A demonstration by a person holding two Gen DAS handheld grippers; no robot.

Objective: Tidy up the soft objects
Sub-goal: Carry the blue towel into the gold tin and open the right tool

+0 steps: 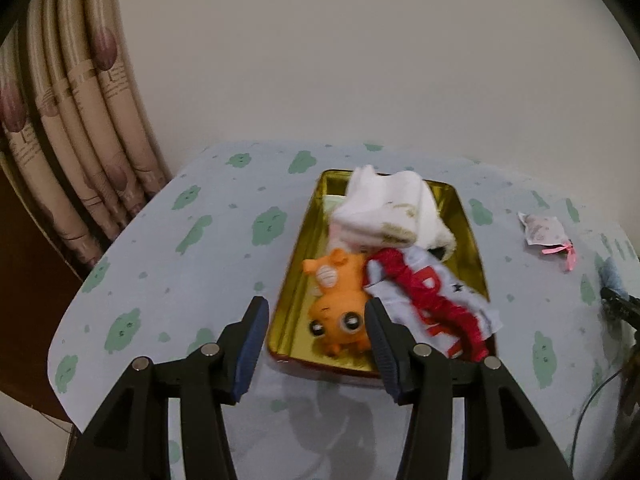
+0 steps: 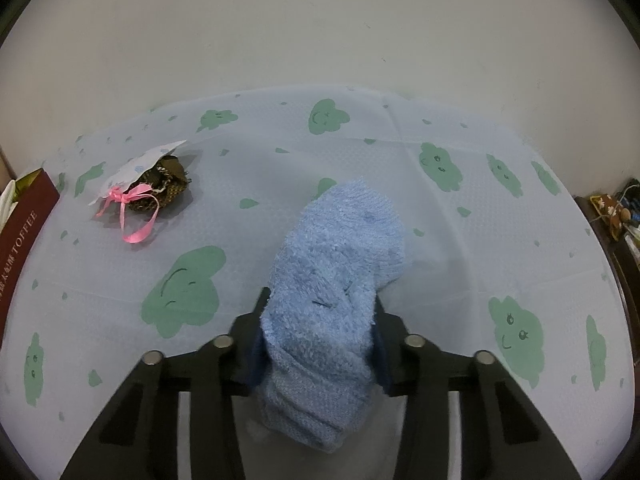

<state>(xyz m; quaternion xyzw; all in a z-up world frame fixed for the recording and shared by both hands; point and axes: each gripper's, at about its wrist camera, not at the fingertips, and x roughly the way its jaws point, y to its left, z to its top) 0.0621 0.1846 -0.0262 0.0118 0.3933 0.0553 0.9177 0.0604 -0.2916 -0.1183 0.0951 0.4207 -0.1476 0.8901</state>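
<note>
The left tool has its two black fingers with dark blue pads spread wide and holds nothing. It hovers over the near end of a shallow rectangular gold metal tray with a dark red outer rim. Between the fingertips, inside the tray, lies an orange soft toy animal with big black eyes, head toward the camera. Just right of the toy, touching it, a pale grey and red garment with small stars lies partly over the tray's right edge. Behind both, at the far end of the tray, sits a folded white cloth with faint gold print. The tray rests on a table covered by a pale blue cloth printed with green smiling clouds. Patterned beige curtains hang at the left, against a plain wall.

The right tool is closed around a fluffy light blue terry sock, which bulges up between the fingers and reaches forward, its far end low over the table. Well apart, to the far left, lies a small white sachet tied with a pink ribbon, resting on a dark brown patterned bundle. At the left edge stands a dark red box lettered "TOFFEE".
</note>
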